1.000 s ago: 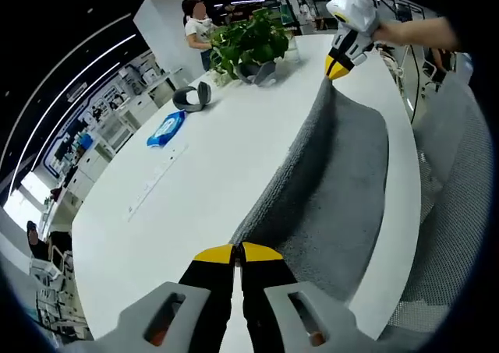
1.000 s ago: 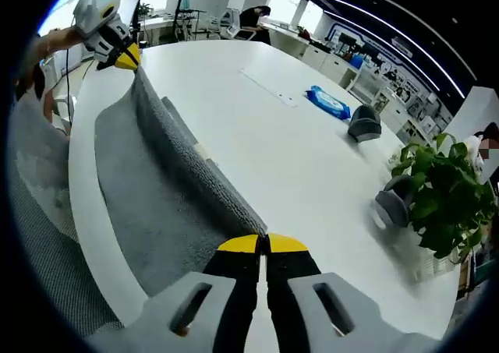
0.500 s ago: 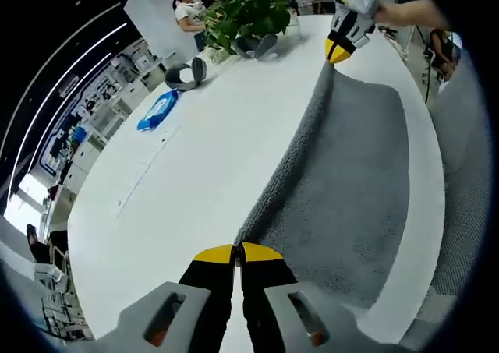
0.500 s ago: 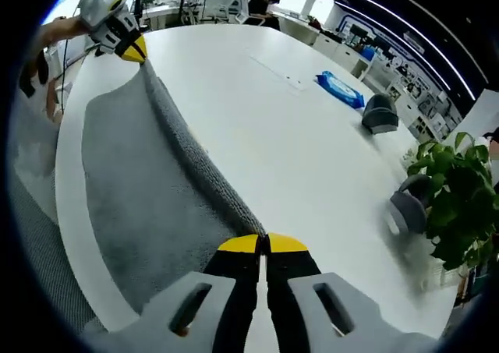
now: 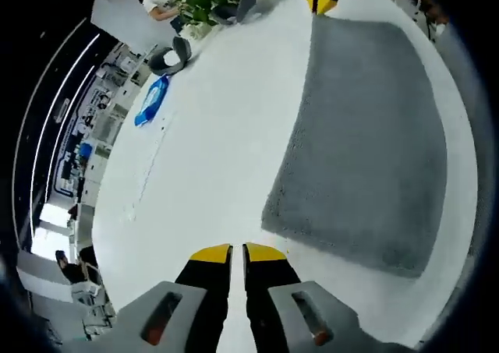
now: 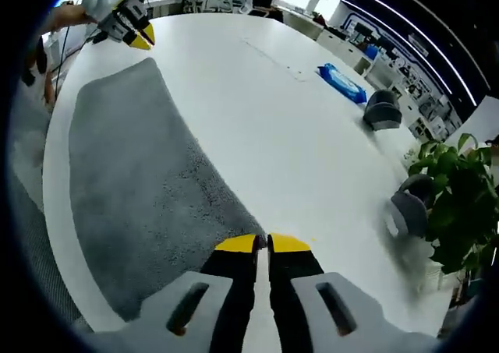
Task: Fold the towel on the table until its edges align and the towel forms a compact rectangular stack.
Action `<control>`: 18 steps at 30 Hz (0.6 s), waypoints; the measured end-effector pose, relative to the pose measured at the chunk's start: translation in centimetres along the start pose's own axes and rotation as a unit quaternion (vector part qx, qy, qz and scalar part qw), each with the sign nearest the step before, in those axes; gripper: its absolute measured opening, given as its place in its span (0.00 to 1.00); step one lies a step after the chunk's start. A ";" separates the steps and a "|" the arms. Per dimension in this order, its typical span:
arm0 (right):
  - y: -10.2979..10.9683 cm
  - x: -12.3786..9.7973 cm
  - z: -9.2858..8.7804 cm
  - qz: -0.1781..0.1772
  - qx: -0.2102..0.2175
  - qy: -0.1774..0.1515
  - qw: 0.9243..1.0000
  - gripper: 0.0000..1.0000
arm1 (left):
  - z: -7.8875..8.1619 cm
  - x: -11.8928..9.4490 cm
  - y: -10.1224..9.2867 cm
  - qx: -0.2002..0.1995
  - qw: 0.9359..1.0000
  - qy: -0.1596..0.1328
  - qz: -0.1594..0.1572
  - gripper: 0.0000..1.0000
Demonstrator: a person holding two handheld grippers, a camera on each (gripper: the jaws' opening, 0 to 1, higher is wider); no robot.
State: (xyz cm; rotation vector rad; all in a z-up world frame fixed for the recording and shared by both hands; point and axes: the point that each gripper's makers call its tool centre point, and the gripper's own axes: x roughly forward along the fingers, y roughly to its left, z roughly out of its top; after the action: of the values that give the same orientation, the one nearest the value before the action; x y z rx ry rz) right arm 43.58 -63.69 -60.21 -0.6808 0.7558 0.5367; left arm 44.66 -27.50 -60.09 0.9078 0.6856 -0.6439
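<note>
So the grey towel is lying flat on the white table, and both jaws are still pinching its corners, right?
Not quite. The grey towel does lie flat on the white table, but nothing is pinched. In the left gripper view the left gripper sits just off the towel's corner, and in the right gripper view the right gripper holds nothing either.

One grey towel point(image 5: 366, 142) lies flat at the right of the left gripper view; one white table point(image 5: 218, 135) bears it; two grippers, left gripper point(image 5: 231, 252) and right gripper point(image 6: 262, 242); one blue packet point(image 6: 341, 85); two grey headsets point(image 6: 382, 110); one potted plant point(image 6: 460, 205), right edge.
</note>
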 end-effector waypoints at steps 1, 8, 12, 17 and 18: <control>-0.7 -0.5 0.1 -0.016 0.009 -0.006 1.000 0.00 | 0.1 -0.5 0.1 -0.010 1.000 -0.006 0.005 0.05; -1.4 -5.4 -0.8 -0.038 0.086 -0.037 0.995 0.00 | 0.9 -4.3 -2.3 -0.031 0.999 -0.039 0.016 0.03; 1.0 -7.2 -0.8 -0.027 0.133 -0.071 0.988 0.00 | 2.0 -5.5 -5.2 -0.049 0.997 -0.056 0.001 0.02; 4.8 -7.5 -0.9 0.004 0.164 -0.081 0.983 0.00 | 3.4 -5.7 -8.9 -0.084 0.993 -0.076 -0.027 0.02; 6.1 -7.6 -0.9 0.013 0.167 -0.082 0.983 0.00 | 3.8 -5.8 -9.5 -0.089 0.992 -0.084 -0.034 0.02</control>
State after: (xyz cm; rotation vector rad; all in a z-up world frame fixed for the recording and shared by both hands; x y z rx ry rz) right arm 34.49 -61.82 -57.05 -0.3123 0.6792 0.4688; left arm 34.96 -34.00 -58.59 0.6603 0.6140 -0.6993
